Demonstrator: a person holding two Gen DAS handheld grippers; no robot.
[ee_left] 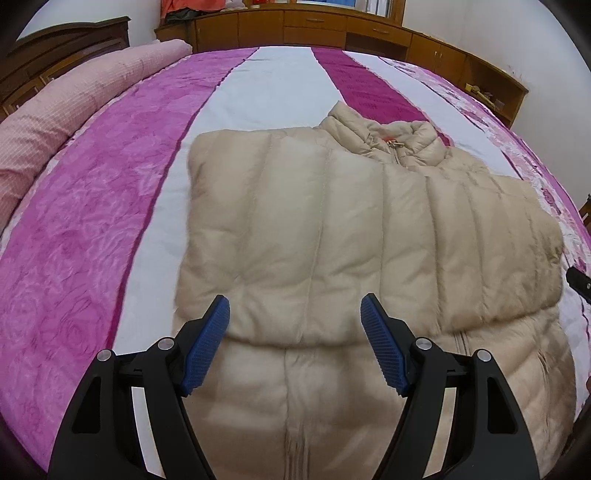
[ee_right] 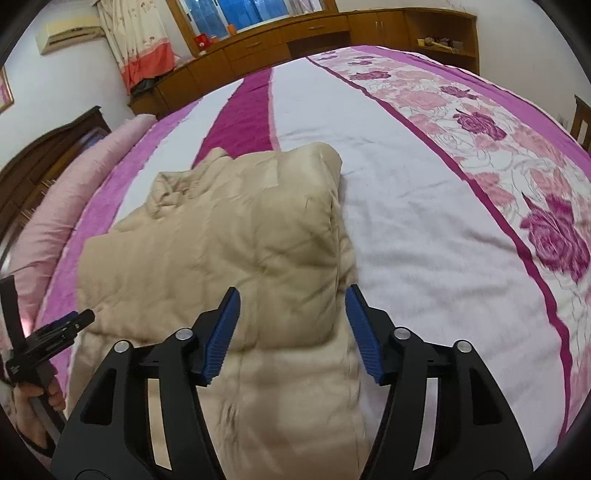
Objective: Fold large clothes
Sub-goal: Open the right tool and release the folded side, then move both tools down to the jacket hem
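Hovering open and empty, both grippers (ee_left: pixel 295 347) (ee_right: pixel 291 332) risk the puffy beige down jacket (ee_left: pixel 351 229) springing unfolded.

jacket (ee_left: pixel 332 229): beige | bedspread (ee_right: pixel 424 206): white, magenta stripes, pink roses | tongs pads (ee_left: pixel 207 347): blue

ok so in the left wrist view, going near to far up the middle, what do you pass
left tool → beige puffer jacket with its collar at the far end → striped pink and white bedspread → wooden cabinets along the wall
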